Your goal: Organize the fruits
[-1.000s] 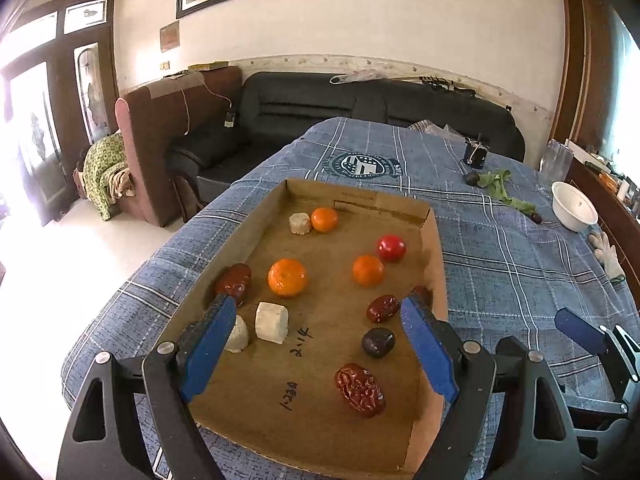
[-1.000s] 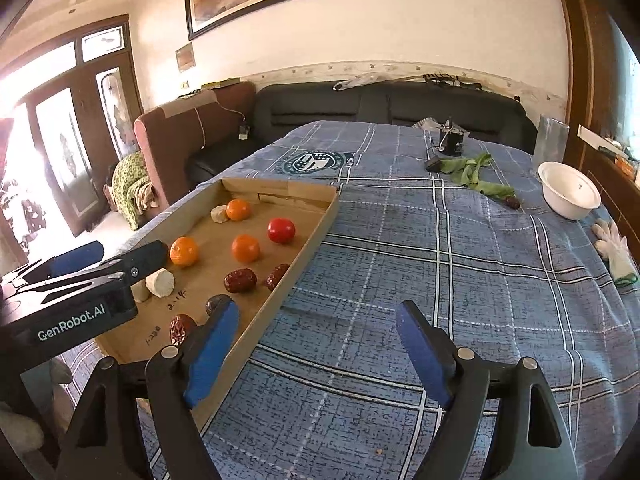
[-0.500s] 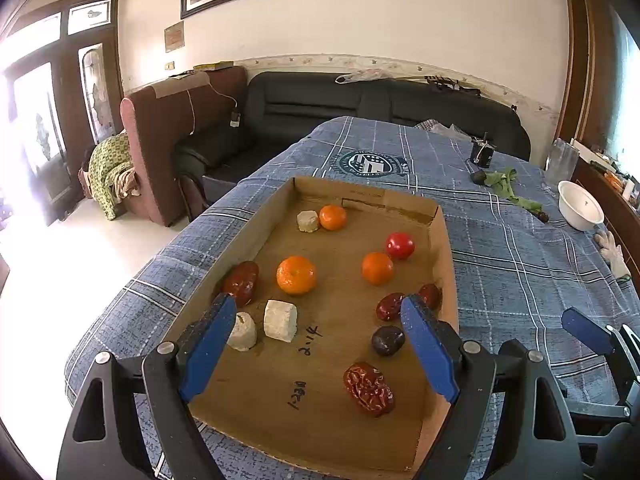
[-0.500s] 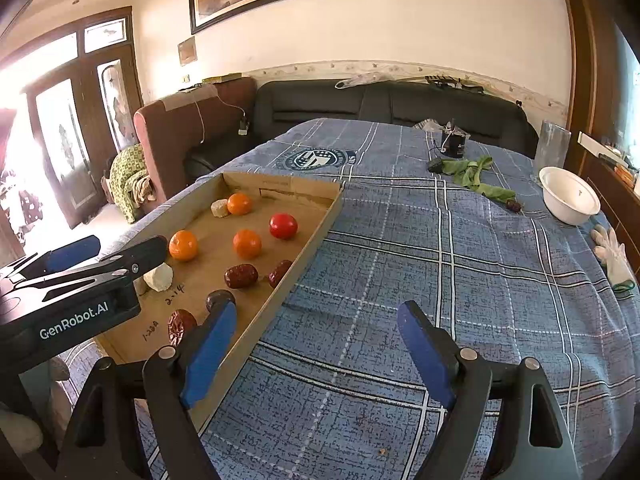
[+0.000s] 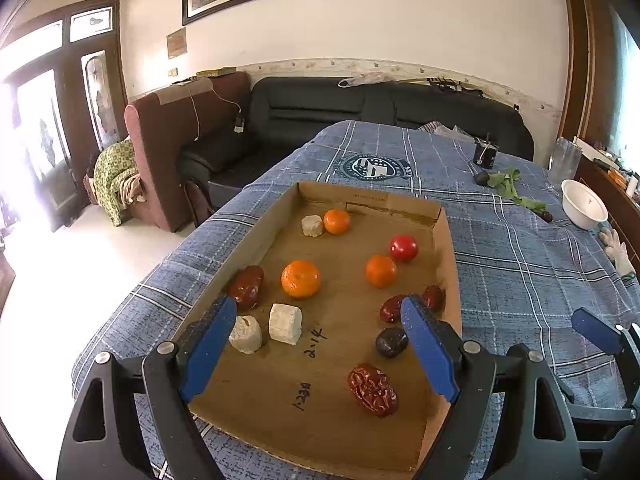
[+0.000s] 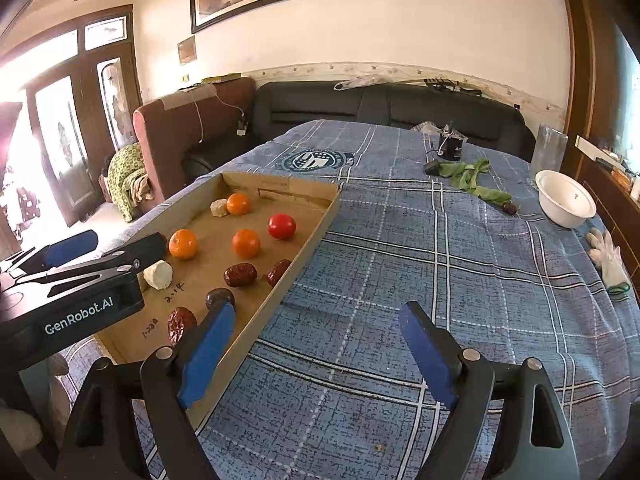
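While the fruit is sitting unmoved in the cardboard tray (image 5: 450, 240), the right gripper (image 6: 316, 344) is spreading wider, empty; the left gripper (image 5: 320, 340) is staying wide, empty.

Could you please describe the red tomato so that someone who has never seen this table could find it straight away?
On the blue plaid tablecloth lies a shallow cardboard tray of scattered fruit. Look toward its far right part, near the right wall: the tomato sits just behind an orange. It is the only smooth, glossy, bright red ball; the dark red dates are wrinkled and oblong.
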The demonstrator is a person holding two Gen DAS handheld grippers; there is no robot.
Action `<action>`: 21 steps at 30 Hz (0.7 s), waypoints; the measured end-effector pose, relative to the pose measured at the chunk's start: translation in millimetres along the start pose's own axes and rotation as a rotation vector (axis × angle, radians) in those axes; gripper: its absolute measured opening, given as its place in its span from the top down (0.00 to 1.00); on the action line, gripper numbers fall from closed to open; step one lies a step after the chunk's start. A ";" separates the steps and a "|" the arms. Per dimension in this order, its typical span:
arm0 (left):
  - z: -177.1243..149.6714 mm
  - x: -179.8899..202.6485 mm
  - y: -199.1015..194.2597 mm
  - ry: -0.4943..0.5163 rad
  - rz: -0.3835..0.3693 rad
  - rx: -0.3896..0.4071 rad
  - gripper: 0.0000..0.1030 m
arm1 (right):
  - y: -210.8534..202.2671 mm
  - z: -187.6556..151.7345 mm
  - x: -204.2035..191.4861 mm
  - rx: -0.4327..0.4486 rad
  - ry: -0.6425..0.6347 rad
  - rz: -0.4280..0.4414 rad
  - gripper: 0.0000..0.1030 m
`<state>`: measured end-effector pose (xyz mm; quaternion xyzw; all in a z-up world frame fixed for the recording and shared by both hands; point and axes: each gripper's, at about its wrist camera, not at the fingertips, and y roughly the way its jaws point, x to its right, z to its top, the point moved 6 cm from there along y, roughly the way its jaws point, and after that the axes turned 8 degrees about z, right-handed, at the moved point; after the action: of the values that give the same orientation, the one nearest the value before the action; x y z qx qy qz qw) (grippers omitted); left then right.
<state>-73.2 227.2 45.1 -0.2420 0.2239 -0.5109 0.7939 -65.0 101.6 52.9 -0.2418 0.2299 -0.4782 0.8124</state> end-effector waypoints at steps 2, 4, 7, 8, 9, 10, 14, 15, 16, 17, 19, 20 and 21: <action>-0.2 0.3 -0.4 -0.001 0.000 -0.001 0.18 | -1.5 -0.2 1.0 0.002 0.003 -0.003 0.12; -1.2 -0.2 -1.6 -0.002 0.002 0.001 0.18 | -3.2 -0.8 1.0 0.003 0.003 -0.008 0.12; -1.9 -1.3 -4.4 -0.004 0.003 0.005 0.18 | -5.4 -1.5 -0.3 0.007 -0.002 -0.015 0.12; -2.2 -2.0 -5.6 -0.006 0.003 0.007 0.18 | -6.4 -1.7 -1.2 0.008 -0.005 -0.018 0.12; -2.1 -2.7 -7.0 -0.008 0.003 0.010 0.18 | -7.2 -1.8 -1.8 0.009 -0.007 -0.019 0.12; -1.7 -3.6 -9.0 -0.009 0.003 0.015 0.18 | -8.3 -2.0 -2.2 0.010 -0.008 -0.021 0.12; -1.5 -6.7 -16.2 -0.014 0.007 0.037 0.18 | -13.4 -2.1 -3.3 0.017 -0.011 -0.028 0.11; -1.4 -7.3 -18.0 -0.015 0.006 0.041 0.18 | -14.5 -2.0 -3.6 0.018 -0.011 -0.030 0.11; -1.2 -8.1 -20.5 -0.017 0.006 0.047 0.18 | -16.6 -2.0 -3.7 0.021 -0.011 -0.032 0.11; -1.0 -9.2 -23.3 -0.018 0.009 0.055 0.18 | -18.2 -1.9 -4.0 0.024 -0.012 -0.034 0.11; -0.4 -11.1 -27.8 -0.022 0.013 0.069 0.18 | -21.9 -2.5 -5.5 0.029 -0.016 -0.037 0.11; 0.1 -12.2 -30.7 -0.024 0.017 0.078 0.18 | -23.9 -2.5 -6.7 0.033 -0.020 -0.038 0.10; 0.7 -13.6 -32.9 -0.027 0.020 0.085 0.18 | -25.9 -2.4 -8.0 0.036 -0.023 -0.039 0.10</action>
<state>-101.0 228.0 67.3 -0.2124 0.1937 -0.5087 0.8115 -87.2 97.4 68.0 -0.2370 0.2071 -0.4951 0.8098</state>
